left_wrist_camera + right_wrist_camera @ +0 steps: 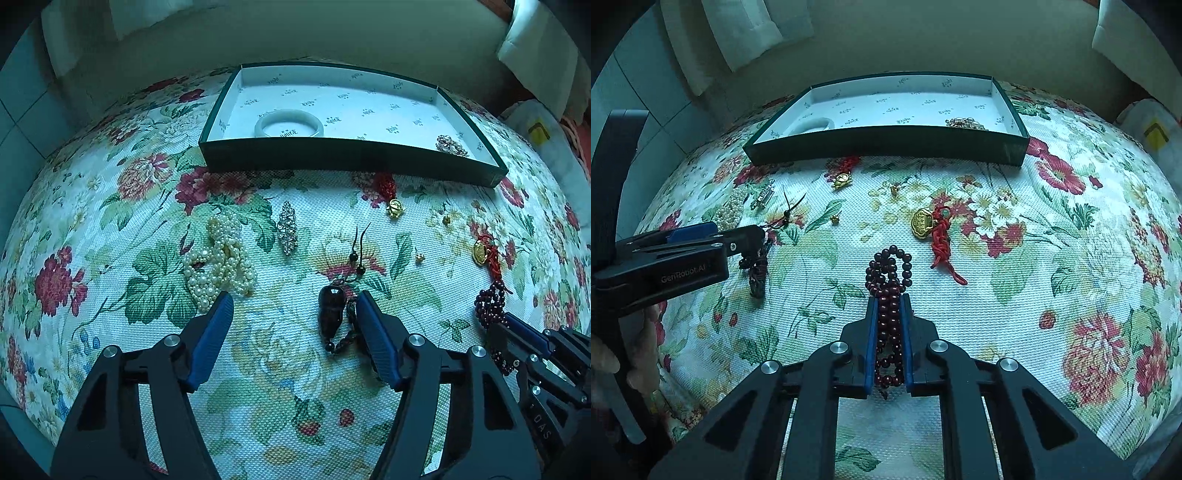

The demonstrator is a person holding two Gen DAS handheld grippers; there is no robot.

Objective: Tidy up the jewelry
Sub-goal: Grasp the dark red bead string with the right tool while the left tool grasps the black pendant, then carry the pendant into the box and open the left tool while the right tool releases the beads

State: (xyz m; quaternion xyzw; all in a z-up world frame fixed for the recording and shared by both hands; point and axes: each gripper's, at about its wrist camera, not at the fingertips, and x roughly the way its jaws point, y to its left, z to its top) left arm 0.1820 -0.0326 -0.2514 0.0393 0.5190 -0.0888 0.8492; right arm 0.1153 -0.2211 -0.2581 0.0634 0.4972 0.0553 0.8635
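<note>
Barely begun | box (pixel 369 162) at counter's far edge holds only bangle (pixel 289 124) and brooch (pixel 451 146) | my right hand-held gripper (pixel 889 295) clamps dark beads (pixel 888 273) | left hand-held gripper (pixel 293 299) wide open, empty, beside black pendant (pixel 332 306) | pearls (pixel 218 254), gold charms still loose mid-counter

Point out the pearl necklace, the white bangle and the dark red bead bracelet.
pearl necklace (pixel 218 258): left wrist view, middle of heap.
white bangle (pixel 289 125): left wrist view, near rim.
dark red bead bracelet (pixel 889 269): right wrist view, loop beyond fingertips.
</note>
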